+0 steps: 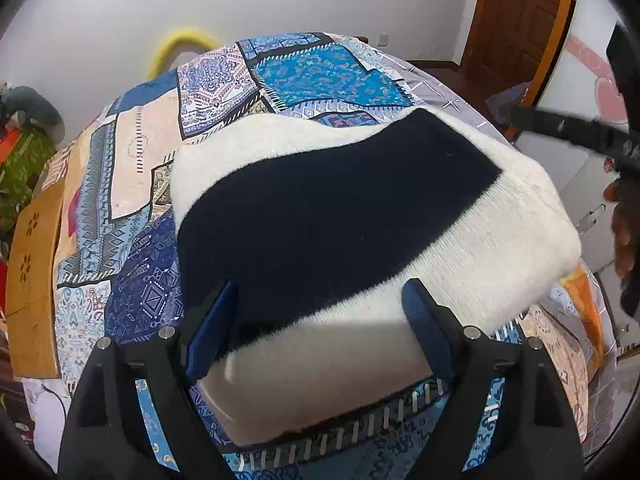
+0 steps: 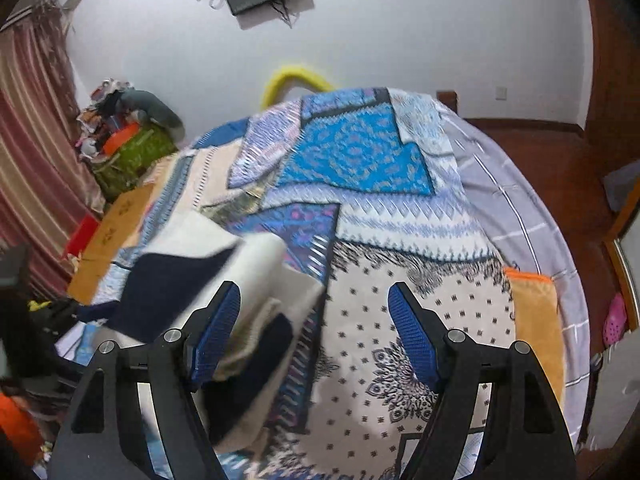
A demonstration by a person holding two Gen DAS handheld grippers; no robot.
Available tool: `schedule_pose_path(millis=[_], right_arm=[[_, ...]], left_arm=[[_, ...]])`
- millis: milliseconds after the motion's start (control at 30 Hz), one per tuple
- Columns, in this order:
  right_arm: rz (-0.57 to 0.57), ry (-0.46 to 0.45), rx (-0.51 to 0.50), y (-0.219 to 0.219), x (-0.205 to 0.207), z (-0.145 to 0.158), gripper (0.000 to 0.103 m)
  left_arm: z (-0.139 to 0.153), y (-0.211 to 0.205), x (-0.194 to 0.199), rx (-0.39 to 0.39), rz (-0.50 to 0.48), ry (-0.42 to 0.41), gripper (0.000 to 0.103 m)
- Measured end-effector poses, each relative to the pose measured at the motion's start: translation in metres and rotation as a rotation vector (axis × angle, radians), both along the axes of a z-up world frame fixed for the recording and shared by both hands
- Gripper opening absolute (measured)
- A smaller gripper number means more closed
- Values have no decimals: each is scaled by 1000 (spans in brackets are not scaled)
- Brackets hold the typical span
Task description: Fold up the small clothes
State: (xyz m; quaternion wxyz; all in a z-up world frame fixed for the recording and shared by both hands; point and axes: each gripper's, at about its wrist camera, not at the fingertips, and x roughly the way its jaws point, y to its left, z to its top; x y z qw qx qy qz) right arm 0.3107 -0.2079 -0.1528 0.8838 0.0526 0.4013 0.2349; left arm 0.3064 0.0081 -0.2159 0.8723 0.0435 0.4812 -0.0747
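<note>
**Blues on the bed, cream and navy on top**

The knitted garment (image 1: pixel 340 216) is showing cream white with a broad navy band. The bedspread (image 1: pixel 320 76) under it is running in patchwork: bright blue florals, indigo diamonds, pale pink panels. Both tools, left (image 1: pixel 320 328) and right (image 2: pixel 316 332), are wearing blue pads on black arms. A yellow hoop (image 2: pixel 296 78) is glowing against the white wall (image 2: pixel 400 32).

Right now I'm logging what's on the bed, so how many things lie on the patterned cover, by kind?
White and navy sweaters: 1
Orange cloths at the bed's right edge: 1
Wooden boards at the bed's left edge: 1
Total: 3
</note>
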Motion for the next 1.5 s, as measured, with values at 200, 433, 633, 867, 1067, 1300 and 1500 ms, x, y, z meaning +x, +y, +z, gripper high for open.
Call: schedule_pose_path(millis=[200,433,633,867,1067,1300,1500], right_arm=[[93,-46,41,28,-17,26,73],[193,-49,37,67,-24,23,73],[230,-2,40,84,-19,4,73],[260,56,-51,101,-15,-23,74],[279,31,-142,100,-28,-47,74],[277,16,-166,92,-43,-39,74],[243,35,-154,76,-50,-35,74]], left_arm=[[16,12,-7,-32,1,-13,83],[47,43,-7,-25,61,-107,83],[58,62,8,-81,85,-137,83],[21,65,39,-156,90,-31,83],[-18,68,40,-225,95,55,92],[-16,76,19,-232,72,77,92],[-11,84,-2,-253,94,85,92]])
